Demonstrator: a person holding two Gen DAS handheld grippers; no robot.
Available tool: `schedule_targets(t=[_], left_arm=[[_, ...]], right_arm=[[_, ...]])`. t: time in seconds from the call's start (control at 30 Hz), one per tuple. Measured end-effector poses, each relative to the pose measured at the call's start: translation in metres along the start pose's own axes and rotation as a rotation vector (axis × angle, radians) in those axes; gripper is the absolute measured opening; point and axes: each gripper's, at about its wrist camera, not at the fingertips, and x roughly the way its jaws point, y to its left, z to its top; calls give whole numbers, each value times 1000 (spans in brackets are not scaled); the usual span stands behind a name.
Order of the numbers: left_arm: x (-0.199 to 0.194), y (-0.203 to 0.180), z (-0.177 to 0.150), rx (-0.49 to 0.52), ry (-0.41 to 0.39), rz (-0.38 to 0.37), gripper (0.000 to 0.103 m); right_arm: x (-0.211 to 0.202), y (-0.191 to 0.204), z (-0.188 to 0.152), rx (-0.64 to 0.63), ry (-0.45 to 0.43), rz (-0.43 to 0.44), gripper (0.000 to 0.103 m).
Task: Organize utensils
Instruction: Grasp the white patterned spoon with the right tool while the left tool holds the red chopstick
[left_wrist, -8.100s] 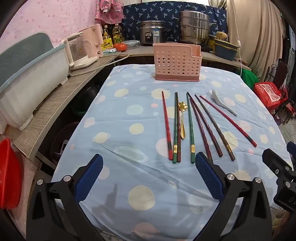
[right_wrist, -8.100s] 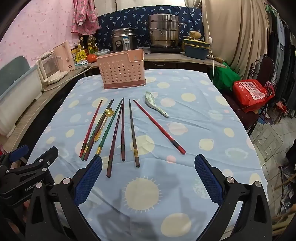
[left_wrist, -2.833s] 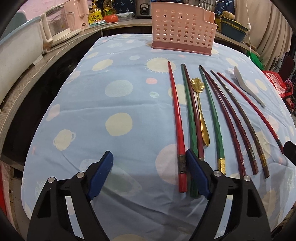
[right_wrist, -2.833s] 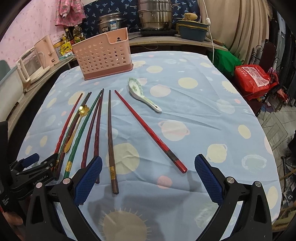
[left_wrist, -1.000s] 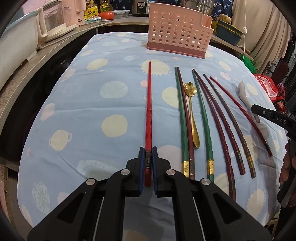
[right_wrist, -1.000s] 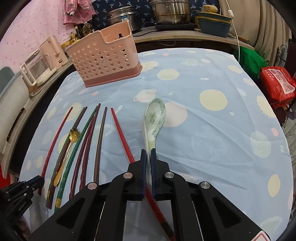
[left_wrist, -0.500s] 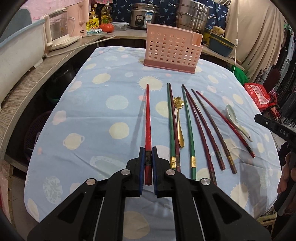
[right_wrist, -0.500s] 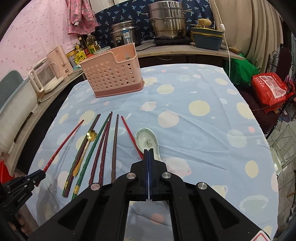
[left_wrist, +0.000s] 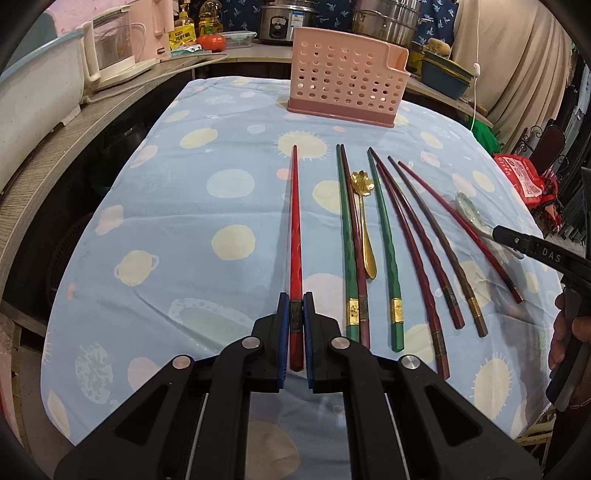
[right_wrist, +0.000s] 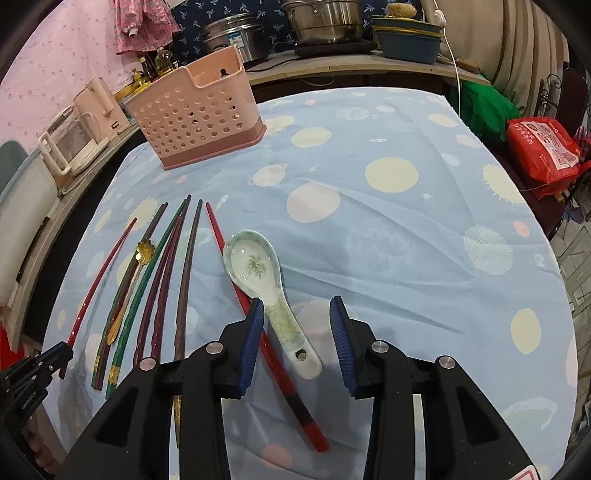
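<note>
My left gripper (left_wrist: 295, 299) is shut on the thick end of a red chopstick (left_wrist: 294, 221), which points away toward the pink perforated basket (left_wrist: 347, 85). Several more chopsticks, green, dark red and brown, lie side by side on the cloth, with a gold spoon (left_wrist: 364, 221) among them. In the right wrist view my right gripper (right_wrist: 296, 301) has its jaws opening. The handle of the white ceramic spoon (right_wrist: 255, 266) lies between the jaws with the pads off it, the spoon resting on the cloth beside another red chopstick (right_wrist: 236, 280). The basket (right_wrist: 199, 110) stands at the far left of the table.
The table wears a blue cloth (right_wrist: 406, 229) with pale spots. A counter behind holds metal pots (right_wrist: 325, 18), a rice cooker (left_wrist: 284, 18), a kettle (left_wrist: 110, 44) and a blue tub (right_wrist: 410, 40). A red bag (right_wrist: 539, 147) sits beyond the table's right edge.
The right jaws, shut on the spoon's handle a second ago, have parted, and the spoon now lies loose between them. The left gripper keeps its hold on the red chopstick.
</note>
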Motion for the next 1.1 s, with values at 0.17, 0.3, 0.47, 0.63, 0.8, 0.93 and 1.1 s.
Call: schedule_targets(t=[0.17, 0.3, 0.47, 0.63, 0.8, 0.93, 1.1], left_arm=[[5, 0, -1, 0, 13, 3, 7], [6, -1, -3, 2, 19, 3, 7], [7, 0, -6, -5, 27, 0, 7], [8, 1, -9, -10, 37, -4, 7], [11, 2, -10, -9, 43, -1, 7], [12, 1, -11, -6, 46, -2, 7], [13, 1, -10, -6, 46, -2, 7]], right_arm=[[2, 0, -14, 18, 4, 28, 20], [-2, 4, -17, 20, 1, 41, 13], [-9, 3, -21, 44, -12, 66, 11], [-9, -2, -23, 89, -7, 99, 11], [-9, -4, -25, 108, -3, 104, 9], [-8, -3, -24, 101, 3, 101, 8], [-2, -3, -25, 106, 18, 106, 10]])
